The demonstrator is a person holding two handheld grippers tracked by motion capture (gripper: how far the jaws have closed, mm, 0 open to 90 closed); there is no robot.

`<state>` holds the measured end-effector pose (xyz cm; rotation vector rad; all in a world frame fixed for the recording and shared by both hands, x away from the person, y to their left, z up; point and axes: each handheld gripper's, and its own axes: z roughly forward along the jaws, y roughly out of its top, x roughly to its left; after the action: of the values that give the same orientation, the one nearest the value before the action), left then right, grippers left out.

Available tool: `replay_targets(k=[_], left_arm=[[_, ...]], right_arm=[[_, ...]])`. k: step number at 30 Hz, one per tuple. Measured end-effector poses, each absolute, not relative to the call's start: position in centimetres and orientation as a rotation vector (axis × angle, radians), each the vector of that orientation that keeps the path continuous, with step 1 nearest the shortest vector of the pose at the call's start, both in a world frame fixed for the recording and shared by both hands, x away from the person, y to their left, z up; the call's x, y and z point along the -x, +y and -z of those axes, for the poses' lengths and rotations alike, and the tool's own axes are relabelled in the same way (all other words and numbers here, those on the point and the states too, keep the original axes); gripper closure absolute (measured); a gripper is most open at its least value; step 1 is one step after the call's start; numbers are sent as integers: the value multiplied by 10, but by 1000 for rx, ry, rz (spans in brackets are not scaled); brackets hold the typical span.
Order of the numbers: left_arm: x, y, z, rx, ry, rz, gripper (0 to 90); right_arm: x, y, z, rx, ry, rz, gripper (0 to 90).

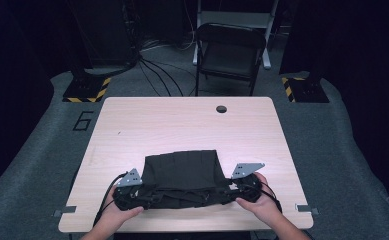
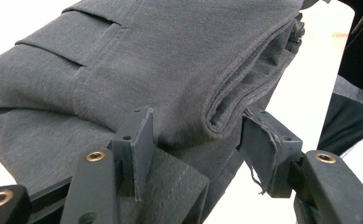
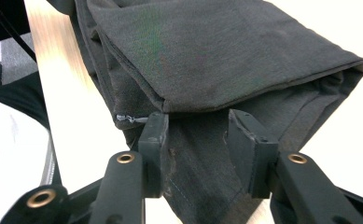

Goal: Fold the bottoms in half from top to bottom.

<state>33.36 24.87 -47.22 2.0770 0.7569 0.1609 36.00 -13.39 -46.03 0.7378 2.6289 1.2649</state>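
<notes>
1. Left gripper [image 1: 132, 186] sits at the garment's [image 1: 182, 172] left near corner, jaws apart w/ folded layers between them, not pinched.
2. Garment lies folded on the wooden table [image 1: 182, 120], near the person's edge, between both hands. Dark grey woven cloth, stitched seams, stacked layers.
3. Prob. light, soft, floppy; it'd sag if lifted, so best to grab thick folded edges at both ends.
4. Right gripper [image 1: 244, 184] at the garment's right near corner, jaws apart around the fold.

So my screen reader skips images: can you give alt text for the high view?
A person's hands hold two grippers at the near corners of a folded dark cloth on a wooden table. A black folding chair stands beyond it.
</notes>
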Motion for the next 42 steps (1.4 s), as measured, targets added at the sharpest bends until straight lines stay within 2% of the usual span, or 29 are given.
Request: replay_targets(k=[11,15,26,42], left_arm=[[-342,253,458,-2055,771,-209,432],[-355,245,465,-2058,781,-219,432],[-370,241,489,-2097,816,-219,422],[-371,251,505,-2103,869,-216,406]], right_arm=[[-360,-135,438,-724,2533,-1395,570],[-370,-125,433,-742,2540,-1402,514],[-379,-85,462,-710,2644,-1282,445],[-379,-89,491,-765,2705,-1193,439]])
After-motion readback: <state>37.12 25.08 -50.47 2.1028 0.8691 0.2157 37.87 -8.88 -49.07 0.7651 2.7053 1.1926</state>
